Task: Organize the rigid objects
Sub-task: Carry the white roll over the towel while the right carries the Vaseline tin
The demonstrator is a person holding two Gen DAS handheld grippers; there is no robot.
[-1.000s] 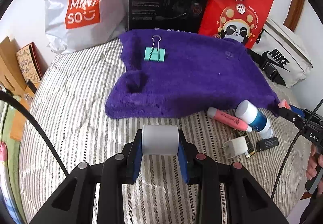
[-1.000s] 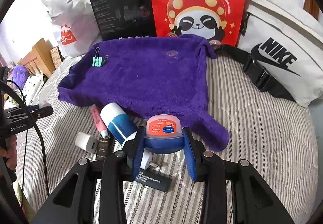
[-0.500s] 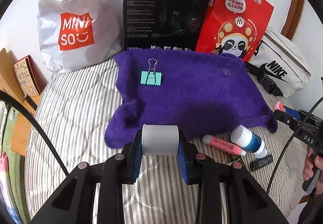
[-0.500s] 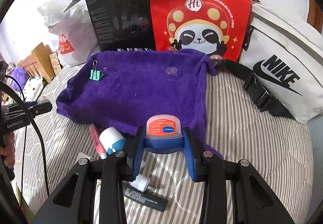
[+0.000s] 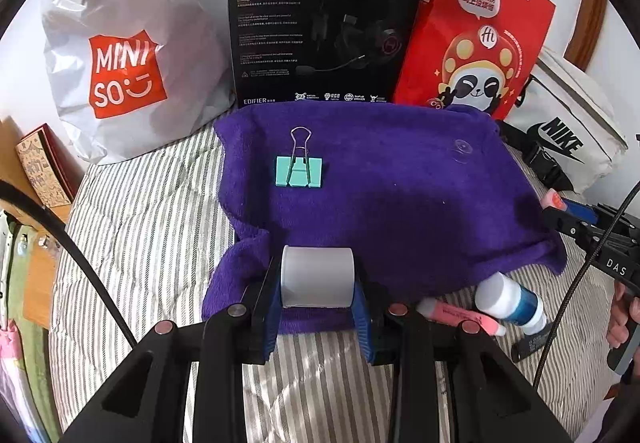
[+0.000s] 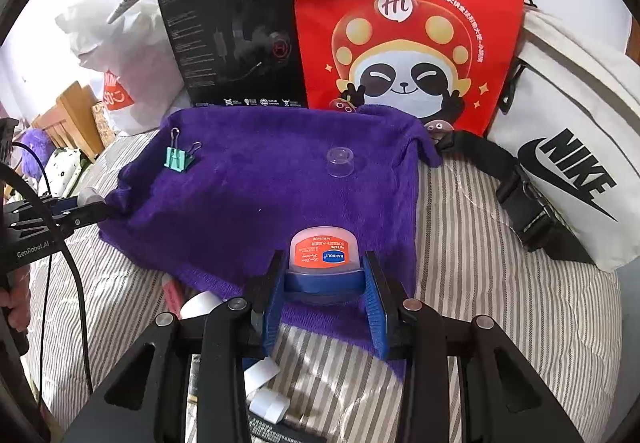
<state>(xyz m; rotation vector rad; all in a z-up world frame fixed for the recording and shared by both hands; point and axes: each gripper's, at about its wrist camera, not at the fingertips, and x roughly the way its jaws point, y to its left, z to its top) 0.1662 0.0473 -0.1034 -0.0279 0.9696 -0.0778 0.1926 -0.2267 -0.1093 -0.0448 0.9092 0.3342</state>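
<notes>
At the lower centre of the left wrist view, a white cylinder [image 5: 318,277] is clamped between the narrowly parted blue pads of the left gripper [image 5: 318,299], held over the near edge of the purple towel [image 5: 400,195], on which a green binder clip [image 5: 299,171] lies at the upper left and a clear cap [image 5: 460,151] at the upper right. In the right wrist view, a small jar with an orange label [image 6: 323,263] is gripped at lower centre by the right gripper [image 6: 325,297] (its pads pressed against the jar's blue sides), likewise over the towel's near edge on the striped bedding [image 6: 500,283]. A blue-and-white bottle [image 5: 510,301] and a pink tube [image 5: 460,317] are seen at the lower right of the left wrist view, just off the towel.
</notes>
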